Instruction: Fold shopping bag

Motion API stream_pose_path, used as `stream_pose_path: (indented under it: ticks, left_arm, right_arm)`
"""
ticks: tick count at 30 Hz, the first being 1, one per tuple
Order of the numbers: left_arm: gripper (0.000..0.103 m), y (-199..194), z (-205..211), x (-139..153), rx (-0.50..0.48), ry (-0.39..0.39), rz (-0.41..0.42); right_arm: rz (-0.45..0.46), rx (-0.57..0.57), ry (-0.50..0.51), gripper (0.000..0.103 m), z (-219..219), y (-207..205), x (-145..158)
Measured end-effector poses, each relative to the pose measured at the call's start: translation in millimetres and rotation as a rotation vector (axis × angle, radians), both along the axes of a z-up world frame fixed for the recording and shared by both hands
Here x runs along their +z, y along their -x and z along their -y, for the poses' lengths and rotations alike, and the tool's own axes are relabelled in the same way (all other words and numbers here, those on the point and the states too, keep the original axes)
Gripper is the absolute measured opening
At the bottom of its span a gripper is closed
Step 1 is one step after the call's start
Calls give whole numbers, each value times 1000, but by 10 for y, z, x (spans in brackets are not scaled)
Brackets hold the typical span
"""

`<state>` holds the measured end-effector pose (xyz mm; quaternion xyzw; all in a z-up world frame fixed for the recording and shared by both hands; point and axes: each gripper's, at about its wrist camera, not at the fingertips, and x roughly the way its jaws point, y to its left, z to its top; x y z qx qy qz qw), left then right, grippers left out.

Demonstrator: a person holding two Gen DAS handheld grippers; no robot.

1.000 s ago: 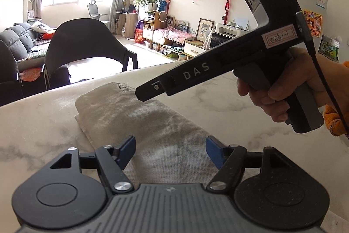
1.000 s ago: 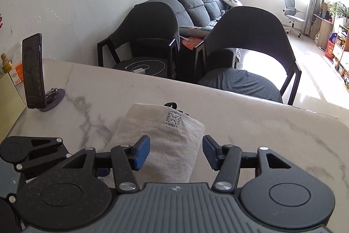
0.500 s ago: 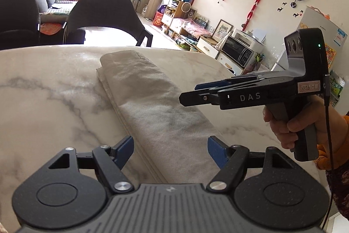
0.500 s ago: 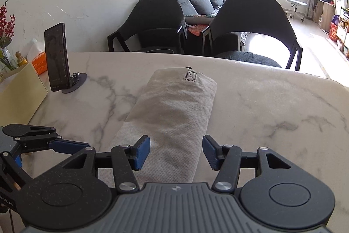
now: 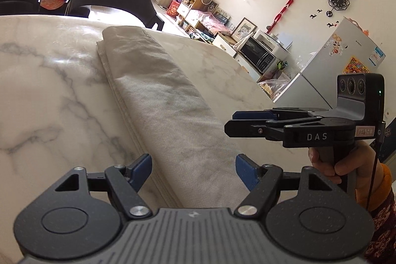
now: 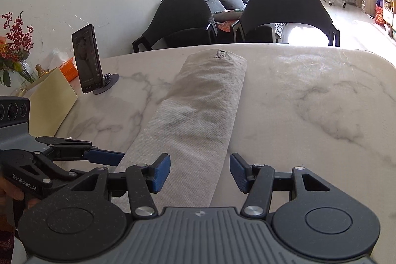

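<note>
The shopping bag (image 5: 160,95) is a pale woven cloth folded into a long narrow strip, lying flat on the marble table (image 5: 49,90). It runs away from me towards the far edge, and its stitched handle patch shows at the far end (image 6: 220,55). My left gripper (image 5: 193,171) hovers open over the bag's near end, nothing between its blue pads. My right gripper (image 6: 200,172) is also open above the near end, pads apart and empty. It appears side-on at the right, held by a hand (image 5: 236,120). The left gripper (image 6: 104,156) shows low at the left.
A phone on a round stand (image 6: 87,58), a yellow box (image 6: 49,100), an orange tissue box (image 6: 68,68) and a vase of red berries (image 6: 14,41) stand along the table's left side. Two black chairs (image 6: 284,6) stand behind the far edge.
Both grippers have drawn back along the bag towards its near end, so more of its length shows. The right gripper dropped from over the bag to its right side. The left gripper rolled level.
</note>
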<state>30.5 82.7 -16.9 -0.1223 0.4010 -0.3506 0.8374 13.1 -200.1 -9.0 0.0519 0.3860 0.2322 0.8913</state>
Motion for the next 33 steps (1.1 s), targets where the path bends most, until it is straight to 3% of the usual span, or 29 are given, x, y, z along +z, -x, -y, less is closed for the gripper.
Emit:
stream_pose_path:
  ticks: [13, 28, 33]
  left_arm:
    - [75, 274, 52, -10, -41, -29, -10]
    - [75, 352, 51, -89, -24, -21, 4]
    - [69, 325, 57, -97, -16, -19, 14]
  right_arm:
    - [-35, 36, -20, 57, 22, 389, -109]
    - [-59, 39, -78, 55, 22, 497, -238]
    - [-53, 30, -86, 54, -16, 492, -249]
